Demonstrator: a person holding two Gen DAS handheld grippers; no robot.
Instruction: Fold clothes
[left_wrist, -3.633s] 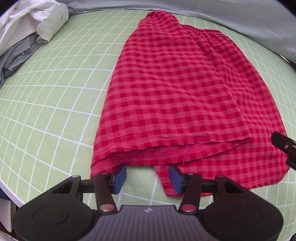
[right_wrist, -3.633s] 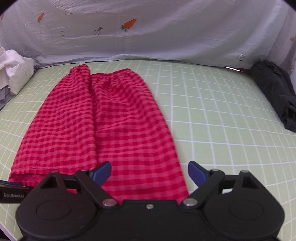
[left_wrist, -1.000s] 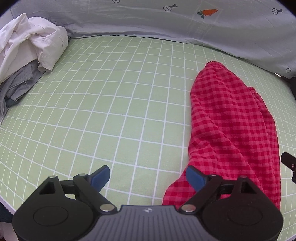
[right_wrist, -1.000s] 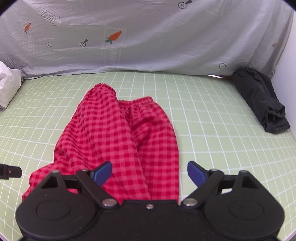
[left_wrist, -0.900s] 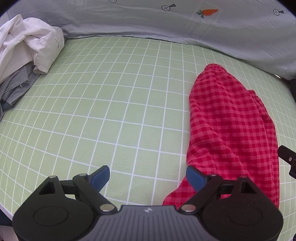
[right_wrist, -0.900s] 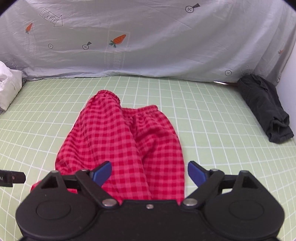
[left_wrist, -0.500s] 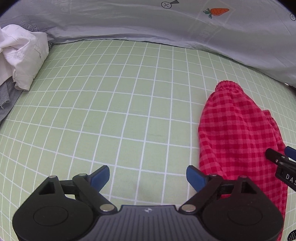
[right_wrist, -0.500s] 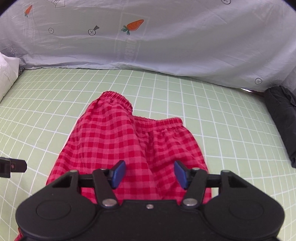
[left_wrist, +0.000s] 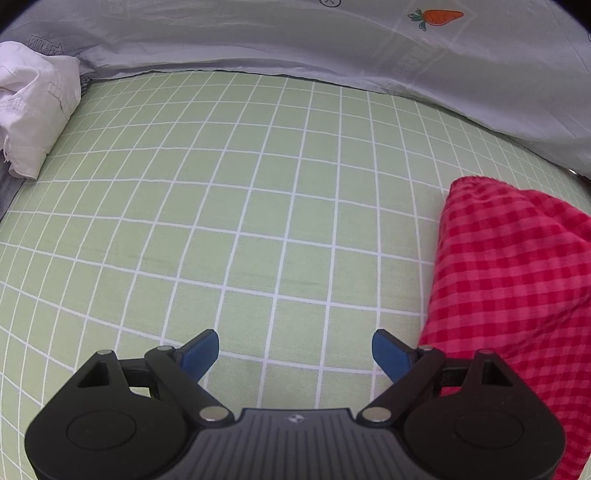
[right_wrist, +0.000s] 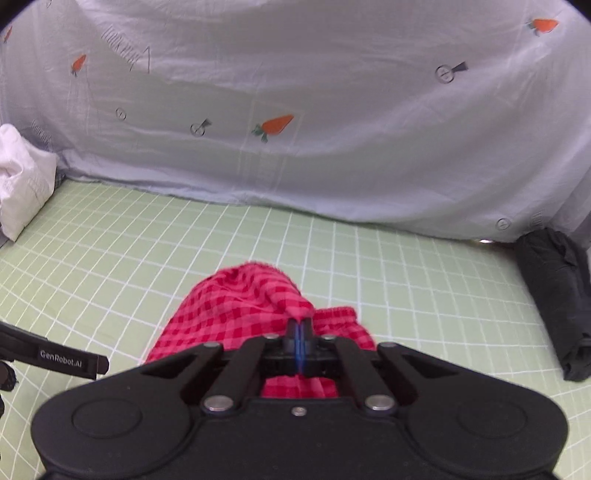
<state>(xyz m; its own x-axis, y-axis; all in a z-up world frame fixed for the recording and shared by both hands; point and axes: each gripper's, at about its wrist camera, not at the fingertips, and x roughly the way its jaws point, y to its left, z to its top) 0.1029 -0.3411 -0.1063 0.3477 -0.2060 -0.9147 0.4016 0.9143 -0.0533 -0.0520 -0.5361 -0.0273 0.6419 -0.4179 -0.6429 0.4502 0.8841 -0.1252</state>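
Red checked shorts (right_wrist: 255, 314) are lying on the green grid surface (left_wrist: 258, 206); right tongs (right_wrist: 299, 332) are pinching a raised fold. Left tongs (left_wrist: 295, 354) are hovering spread, shorts just right.

The checked shorts (right_wrist: 236, 314) lie bunched on the gridded mat (left_wrist: 240, 221), about midway along its width and short of its far edge, where a draped sheet (right_wrist: 332, 110) hangs behind. A pile of crumpled clothes (left_wrist: 33, 107) sits in the mat's far left corner, and a folded garment (right_wrist: 561, 302) lies along its right edge by the far right corner. The right gripper (right_wrist: 298, 334) sits at the near end of the shorts, pinching a fold, and the left gripper (left_wrist: 295, 350) is over bare mat just left of them, nothing between its spread fingers.
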